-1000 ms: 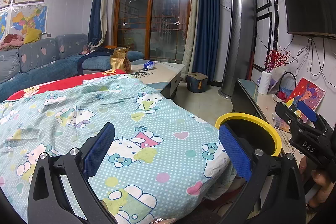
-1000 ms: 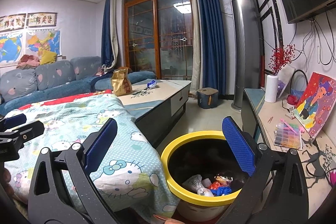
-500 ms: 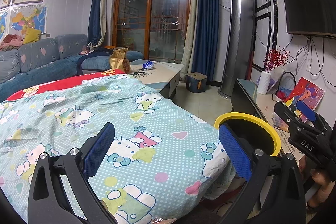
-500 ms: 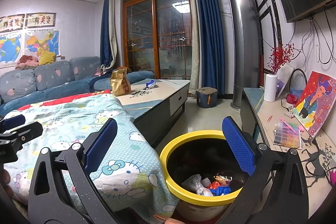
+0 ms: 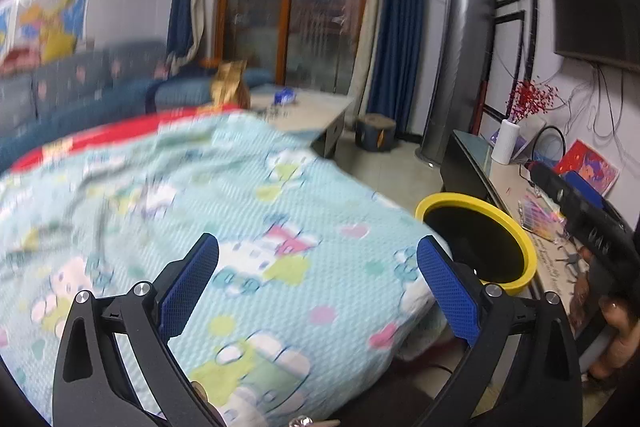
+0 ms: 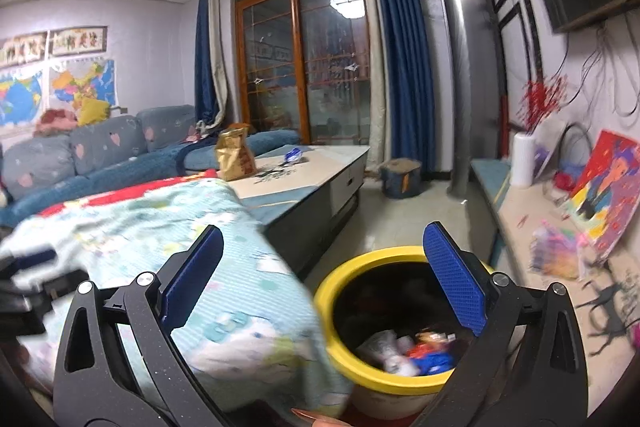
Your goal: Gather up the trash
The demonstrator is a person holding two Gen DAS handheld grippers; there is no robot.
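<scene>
Over the cartoon-print bedspread (image 5: 248, 227), the left gripper (image 5: 318, 267) hangs with its blue-padded jaws spread wide and nothing between them. Just past the bedspread's right edge stands the yellow-rimmed trash bin (image 5: 516, 231), its inside dark from this view. The right gripper (image 6: 324, 267) is likewise released and empty, poised above the trash bin (image 6: 332, 331), where crumpled wrappers (image 6: 416, 351) in white, red and blue lie at the bottom. At the far right of the left wrist view, the right gripper's black body appears with a hand (image 5: 616, 327) around its handle. Farther back, a coffee table (image 6: 312, 167) carries a gold snack bag (image 6: 234, 155) standing upright and a small blue-and-white wrapper (image 6: 294, 155) lying apart from it. Much of the bedspread is motion-blurred in both views.
</scene>
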